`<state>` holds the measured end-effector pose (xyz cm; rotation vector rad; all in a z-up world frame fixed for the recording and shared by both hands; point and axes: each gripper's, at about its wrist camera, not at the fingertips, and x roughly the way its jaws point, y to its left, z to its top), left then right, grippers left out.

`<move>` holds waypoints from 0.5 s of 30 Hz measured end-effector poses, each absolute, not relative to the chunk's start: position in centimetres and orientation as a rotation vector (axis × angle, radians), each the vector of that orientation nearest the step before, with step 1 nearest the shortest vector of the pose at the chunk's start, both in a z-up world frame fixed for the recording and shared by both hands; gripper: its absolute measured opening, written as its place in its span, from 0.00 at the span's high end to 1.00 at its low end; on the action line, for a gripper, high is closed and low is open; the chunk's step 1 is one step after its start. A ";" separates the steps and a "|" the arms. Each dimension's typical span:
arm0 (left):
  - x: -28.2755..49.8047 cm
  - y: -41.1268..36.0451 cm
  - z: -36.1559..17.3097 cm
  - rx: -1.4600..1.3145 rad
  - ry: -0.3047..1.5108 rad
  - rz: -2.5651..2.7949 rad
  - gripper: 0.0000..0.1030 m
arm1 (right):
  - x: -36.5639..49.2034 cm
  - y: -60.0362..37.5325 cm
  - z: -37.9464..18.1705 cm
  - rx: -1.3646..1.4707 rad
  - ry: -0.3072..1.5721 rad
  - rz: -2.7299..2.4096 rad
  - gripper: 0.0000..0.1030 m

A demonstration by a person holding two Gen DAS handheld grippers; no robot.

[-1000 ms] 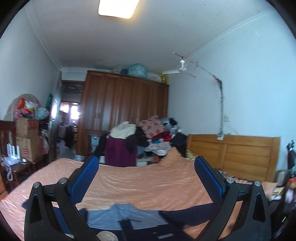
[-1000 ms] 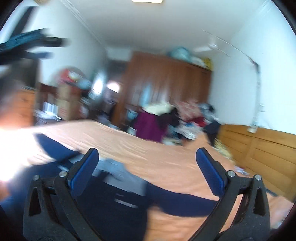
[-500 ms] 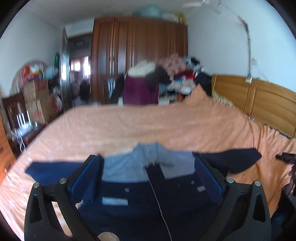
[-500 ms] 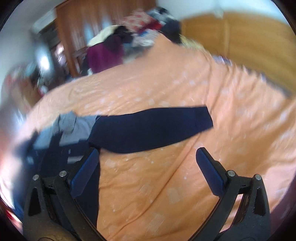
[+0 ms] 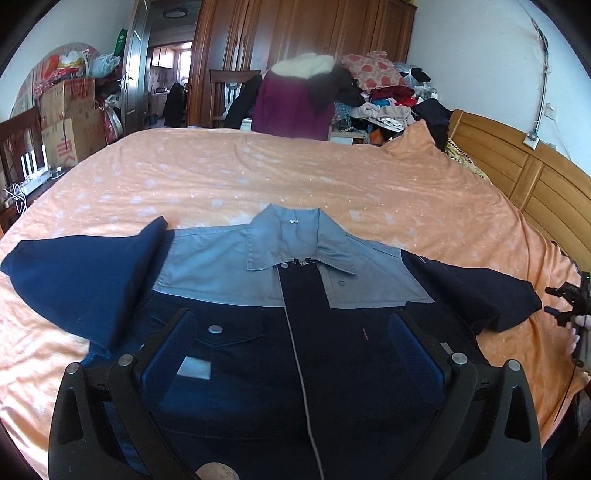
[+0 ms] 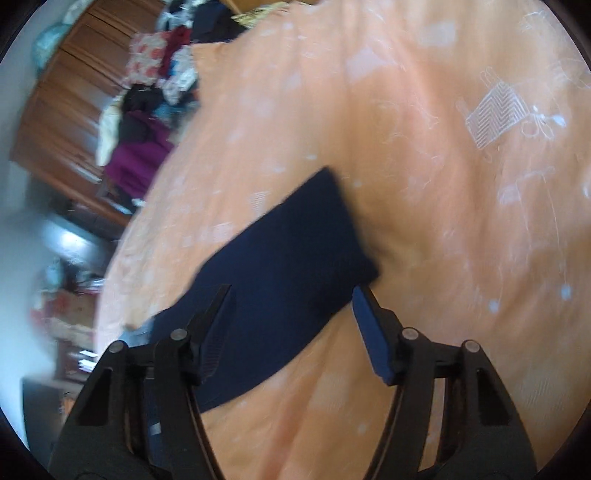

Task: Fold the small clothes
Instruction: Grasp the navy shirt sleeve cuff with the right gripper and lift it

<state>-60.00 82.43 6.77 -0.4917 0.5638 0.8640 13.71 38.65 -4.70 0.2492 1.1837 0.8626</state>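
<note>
Lying flat on the bed (image 5: pixel 295 184), front up, the jacket (image 5: pixel 288 332) has a navy body, a grey yoke and collar (image 5: pixel 295 236), and both sleeves spread out to the sides. Its right sleeve (image 6: pixel 280 258) rests on the orange sheet. The left hand-held gripper (image 5: pixel 291 343) hovers over the chest with its fingers wide apart. The right hand-held gripper (image 6: pixel 291 314) is also apart, its fingers on either side of the sleeve near the cuff. Clothes (image 5: pixel 376 96) are piled beyond the bed, before a wardrobe (image 5: pixel 303 33).

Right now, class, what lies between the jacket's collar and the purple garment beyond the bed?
In the left wrist view, only orange bedsheet lies between the collar and the purple garment.
</note>
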 end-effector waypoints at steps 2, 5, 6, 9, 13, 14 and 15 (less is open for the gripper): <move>-59.2 82.5 6.5 -0.486 0.576 0.862 0.00 | 13.9 38.9 -5.4 0.239 1.198 0.820 0.37; -58.3 82.7 6.2 -0.477 0.591 0.852 0.00 | 14.1 38.5 -6.2 0.240 1.204 0.793 0.37; -58.0 82.8 6.1 -0.479 0.594 0.848 0.00 | 14.0 38.6 -6.2 0.239 1.202 0.801 0.37; -57.4 83.3 5.6 -0.488 0.596 0.837 0.00 | 14.6 38.9 -6.8 0.220 1.193 0.811 0.37; -57.0 83.5 5.6 -0.482 0.598 0.841 0.00 | 15.0 39.4 -6.3 0.256 1.151 0.870 0.96; -57.0 83.6 5.7 -0.478 0.590 0.845 0.00 | 14.9 39.4 -5.7 0.289 1.134 0.892 0.97; -57.2 83.7 5.9 -0.477 0.583 0.848 0.00 | 14.1 39.5 -4.3 0.315 1.100 0.932 0.97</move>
